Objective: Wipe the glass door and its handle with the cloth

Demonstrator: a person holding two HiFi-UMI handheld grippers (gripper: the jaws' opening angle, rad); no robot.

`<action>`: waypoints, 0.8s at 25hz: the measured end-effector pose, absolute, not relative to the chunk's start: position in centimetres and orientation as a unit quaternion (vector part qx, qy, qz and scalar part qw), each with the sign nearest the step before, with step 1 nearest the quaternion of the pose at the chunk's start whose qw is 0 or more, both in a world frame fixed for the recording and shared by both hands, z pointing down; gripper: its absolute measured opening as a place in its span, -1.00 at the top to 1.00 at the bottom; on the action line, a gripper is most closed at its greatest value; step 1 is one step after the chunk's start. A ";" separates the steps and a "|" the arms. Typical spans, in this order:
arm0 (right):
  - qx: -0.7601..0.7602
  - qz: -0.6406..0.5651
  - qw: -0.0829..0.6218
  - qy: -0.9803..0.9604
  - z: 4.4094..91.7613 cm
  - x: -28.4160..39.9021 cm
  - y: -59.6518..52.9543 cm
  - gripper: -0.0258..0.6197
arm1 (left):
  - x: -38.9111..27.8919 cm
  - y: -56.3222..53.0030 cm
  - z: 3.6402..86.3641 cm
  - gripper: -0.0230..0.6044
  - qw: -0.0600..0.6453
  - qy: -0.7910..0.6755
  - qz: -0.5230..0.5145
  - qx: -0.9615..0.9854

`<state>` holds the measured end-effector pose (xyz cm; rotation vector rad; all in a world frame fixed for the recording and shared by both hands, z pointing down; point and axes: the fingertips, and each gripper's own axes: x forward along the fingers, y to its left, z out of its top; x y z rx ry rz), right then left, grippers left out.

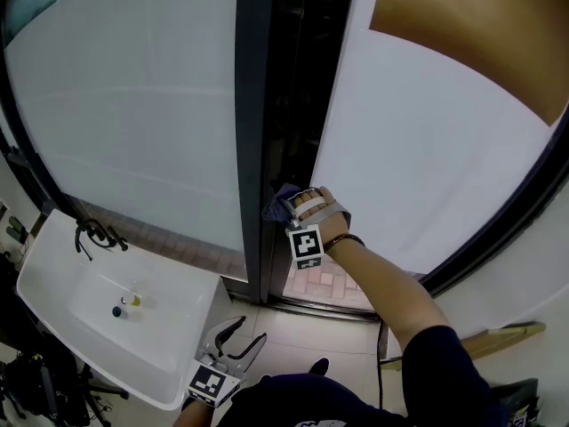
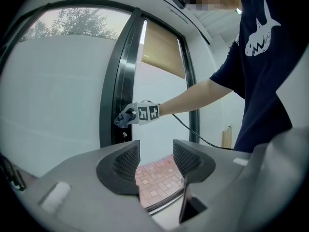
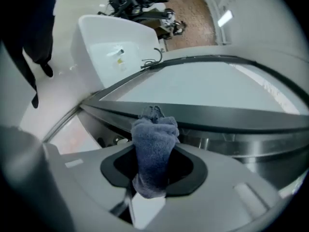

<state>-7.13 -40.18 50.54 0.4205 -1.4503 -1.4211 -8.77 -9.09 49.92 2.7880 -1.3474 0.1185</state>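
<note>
Frosted glass door (image 1: 133,105) fills your view; your right tool (image 1: 292,206) pinches the cloth (image 3: 153,144) at its dark frame (image 1: 256,105), while your left tool (image 2: 156,154) hangs low, jaws spread

White sink (image 1: 173,305) lower left, dark tap (image 1: 96,235) at its far rim. A yellow bit (image 1: 133,300) and a dark bit (image 1: 116,310), maybe caps, lie close together in it. Brick paving (image 1: 324,285) centre bottom. Tan blind (image 1: 471,25) top right. Wooden plank (image 1: 502,334) lower right.
</note>
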 end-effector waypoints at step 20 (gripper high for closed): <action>0.098 -0.630 0.572 -0.516 54.7 5.4 -38.2 0.50 | -5.5 -10.2 50.0 0.26 0.014 -0.388 0.046 0.920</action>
